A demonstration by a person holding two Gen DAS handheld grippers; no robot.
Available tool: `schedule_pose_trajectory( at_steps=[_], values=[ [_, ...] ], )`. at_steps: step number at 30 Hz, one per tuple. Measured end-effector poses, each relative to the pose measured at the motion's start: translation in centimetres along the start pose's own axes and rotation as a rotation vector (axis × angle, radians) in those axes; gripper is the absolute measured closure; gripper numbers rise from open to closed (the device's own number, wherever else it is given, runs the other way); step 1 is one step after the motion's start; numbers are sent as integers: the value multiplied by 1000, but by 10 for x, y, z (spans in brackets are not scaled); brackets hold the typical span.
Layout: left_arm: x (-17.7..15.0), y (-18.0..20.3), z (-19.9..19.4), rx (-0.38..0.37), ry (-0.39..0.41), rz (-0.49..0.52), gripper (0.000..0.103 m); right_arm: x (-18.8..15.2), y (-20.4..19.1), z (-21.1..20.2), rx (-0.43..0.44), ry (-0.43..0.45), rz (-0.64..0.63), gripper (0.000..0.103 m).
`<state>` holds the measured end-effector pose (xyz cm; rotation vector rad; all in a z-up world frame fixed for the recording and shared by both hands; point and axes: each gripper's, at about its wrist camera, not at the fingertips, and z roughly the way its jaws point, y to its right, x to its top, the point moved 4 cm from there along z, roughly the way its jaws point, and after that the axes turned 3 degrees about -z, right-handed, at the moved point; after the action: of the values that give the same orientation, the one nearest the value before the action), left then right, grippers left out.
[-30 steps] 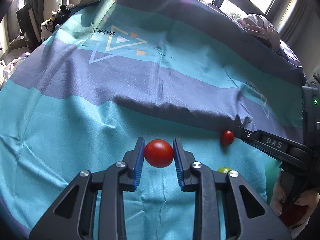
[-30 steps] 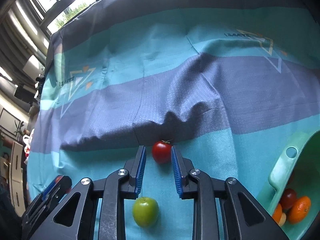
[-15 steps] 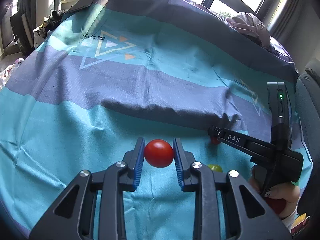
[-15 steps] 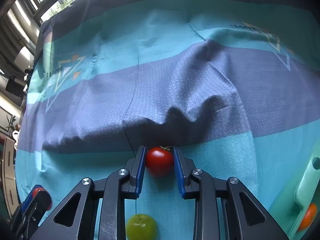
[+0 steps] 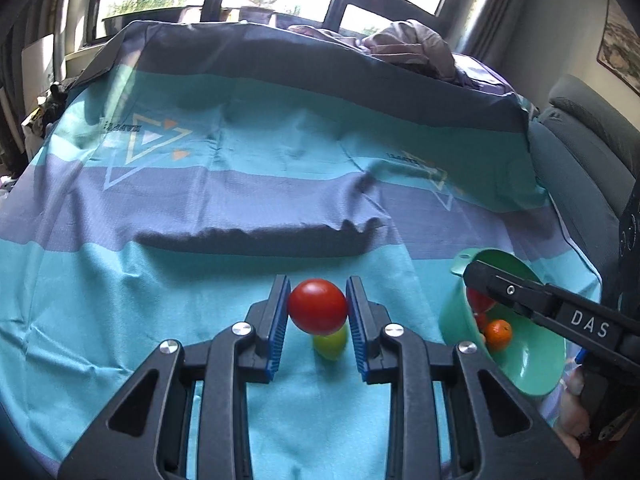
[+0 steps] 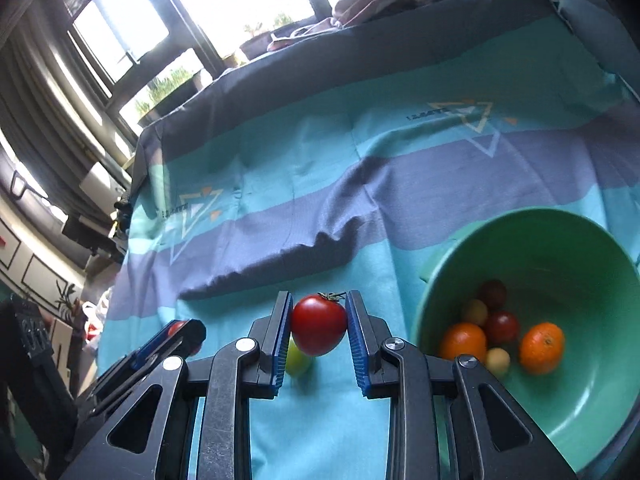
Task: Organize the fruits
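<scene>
My left gripper (image 5: pixel 318 308) is shut on a smooth red tomato (image 5: pixel 317 305) and holds it above the striped cloth. A green fruit (image 5: pixel 330 343) lies on the cloth just below it. My right gripper (image 6: pixel 319 322) is shut on a red tomato with a stem (image 6: pixel 319 323), lifted off the cloth beside the green bowl (image 6: pixel 532 236). The bowl holds oranges (image 6: pixel 542 347), dark red tomatoes and small pale fruits. The green fruit also shows in the right wrist view (image 6: pixel 298 360). In the left wrist view the right gripper (image 5: pixel 480 300) hangs over the bowl (image 5: pixel 532 376).
A teal and grey striped cloth (image 5: pixel 240 184) covers the surface, with a raised fold (image 5: pixel 256 236) across the middle. Crumpled clothes (image 5: pixel 404 44) lie at the far edge. A grey sofa (image 5: pixel 580 152) stands on the right. Windows are behind.
My right gripper closed on the stemmed tomato, lifted it and carried it right, beside the bowl. My left gripper kept its tomato and swung right, so the bowl and green fruit came into view.
</scene>
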<state>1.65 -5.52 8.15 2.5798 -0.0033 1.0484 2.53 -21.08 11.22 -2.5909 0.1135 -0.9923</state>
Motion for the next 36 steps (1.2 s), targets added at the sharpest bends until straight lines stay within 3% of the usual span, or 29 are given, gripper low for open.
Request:
schedule_pose_trajectory(
  at_steps=[4, 7, 12, 20, 28, 31, 34, 36],
  values=[
    [-3, 40, -2, -111, -17, 53, 75, 2, 21, -22, -97, 63, -3, 74],
    [-6, 71, 3, -151, -33, 107, 75, 4, 39, -35, -162, 105, -4, 74],
    [-12, 117, 22, -197, -65, 164, 75, 3, 77, -48, -202, 110, 27, 74],
    [-40, 175, 61, -259, -175, 251, 74, -4, 141, -55, -235, 76, 202, 73],
    [-54, 194, 76, -278, -234, 299, 74, -9, 155, -52, -268, 46, 244, 73],
    [-51, 187, 72, -285, -230, 276, 65, -8, 155, -52, -256, 50, 245, 73],
    [-44, 171, 59, -294, -208, 238, 59, -6, 154, -53, -241, 59, 238, 62],
    [-38, 155, 49, -277, -186, 213, 57, -5, 149, -54, -240, 70, 226, 60]
  ],
)
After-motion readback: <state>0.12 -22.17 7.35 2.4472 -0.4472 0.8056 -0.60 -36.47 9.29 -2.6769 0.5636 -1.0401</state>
